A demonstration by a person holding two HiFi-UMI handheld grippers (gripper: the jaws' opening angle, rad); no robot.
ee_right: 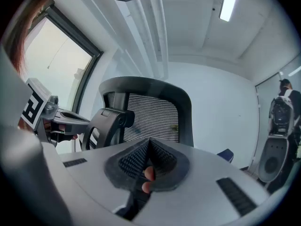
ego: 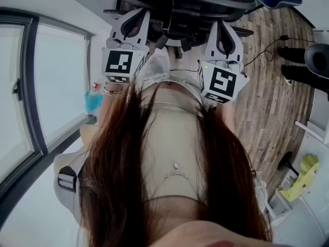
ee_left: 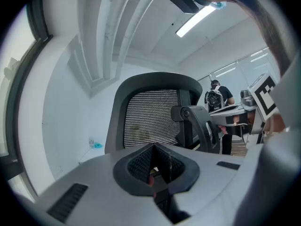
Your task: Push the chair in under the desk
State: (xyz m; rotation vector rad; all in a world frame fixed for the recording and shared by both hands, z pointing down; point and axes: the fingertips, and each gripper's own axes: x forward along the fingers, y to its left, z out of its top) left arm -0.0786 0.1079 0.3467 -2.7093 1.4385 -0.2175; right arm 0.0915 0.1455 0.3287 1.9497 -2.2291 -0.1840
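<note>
Where the chair [ego: 180, 6] stands, the floor [ego: 272, 86] is wood plank, walls [ee_right: 221, 112] white.

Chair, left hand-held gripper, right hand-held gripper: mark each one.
chair [ee_left: 150, 117], left gripper view, on the mesh backrest.
left hand-held gripper [ee_left: 153, 150], left gripper view, where its shut jaws meet.
right hand-held gripper [ee_right: 149, 148], right gripper view, where its shut jaws meet.

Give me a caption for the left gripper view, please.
The shut left claw faces a black mesh-backed office chair, its armrest at right.
</note>
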